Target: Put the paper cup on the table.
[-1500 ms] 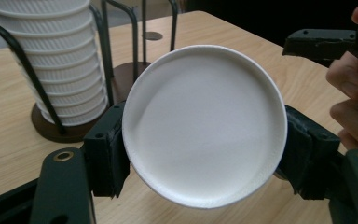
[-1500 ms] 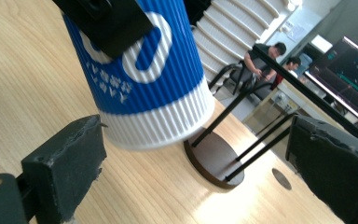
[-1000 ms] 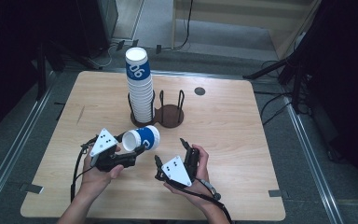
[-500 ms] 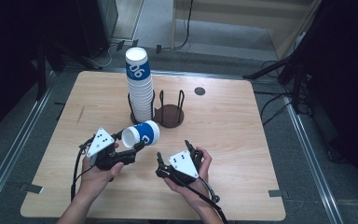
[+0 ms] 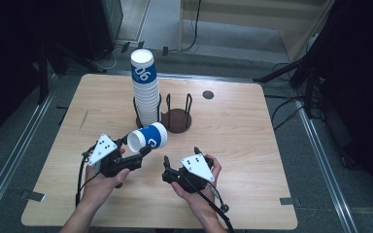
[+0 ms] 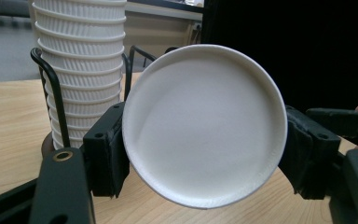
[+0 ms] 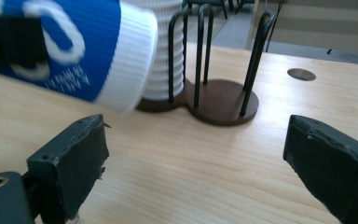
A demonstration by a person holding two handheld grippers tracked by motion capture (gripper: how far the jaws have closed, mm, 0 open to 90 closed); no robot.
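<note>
Left gripper (image 5: 135,151) fingers (image 6: 106,149) are clamped shut; right gripper (image 5: 180,158) fingers gape apart.

The cup stack (image 6: 81,70) runs off the top edge in the left gripper view. The held cup (image 7: 70,49) is cut off at left and top, slightly blurred, in the right gripper view, hiding the stack's lower left.

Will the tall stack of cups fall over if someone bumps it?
Probably not easily. The stack of cups sits between the black posts of a holder, which should steady its bottom. But it rises far above the posts and looks light, so the top might sway or tip.
</note>
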